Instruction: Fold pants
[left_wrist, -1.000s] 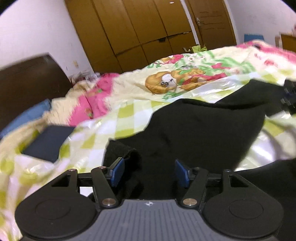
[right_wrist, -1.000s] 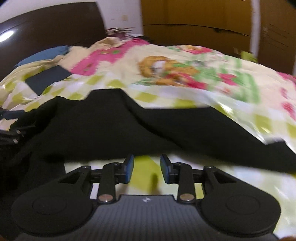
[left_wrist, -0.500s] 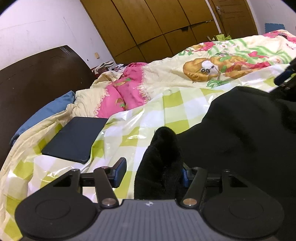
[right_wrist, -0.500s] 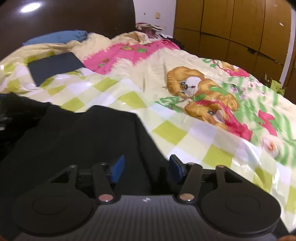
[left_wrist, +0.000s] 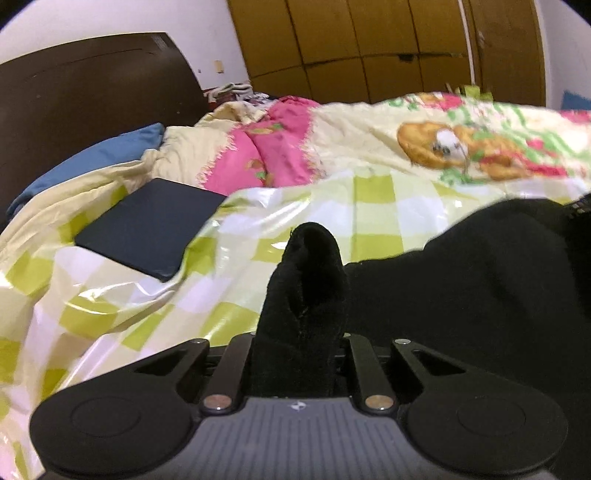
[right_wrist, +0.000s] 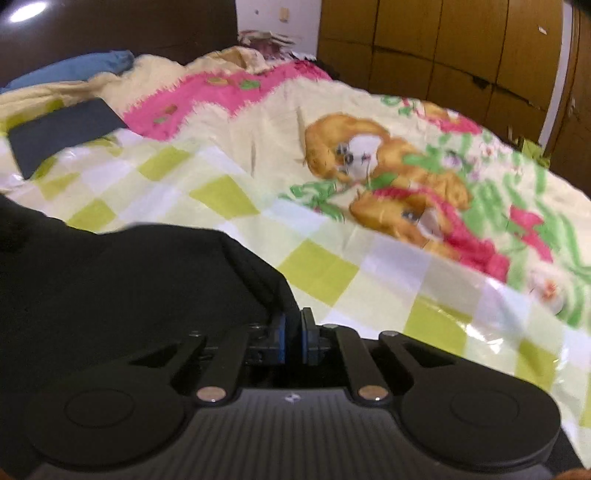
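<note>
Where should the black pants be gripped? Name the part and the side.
Grip the black pants at their near edge, one pinch toward each end, coming low from the near side across the checked sheet. The cloth lies flat, so only its thin edge can be pinched.

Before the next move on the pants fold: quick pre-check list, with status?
1. Left tool gripping the black pants: ok. Its jaws have just been closing and a bunched fold of fabric stands up between them.
2. Right tool gripping the pants: ok. Its jaws have just been closing, and the blue pads pinch a thin edge of cloth.
3. Both grips at matching corners of the pants: cannot tell, neither view shows the whole garment.
4. Fold path clear of the dark flat case: ok, it lies apart from the pants on the checked sheet.
5. Pants lying flat: not ok, fabric is bunched at the left grip.
</note>
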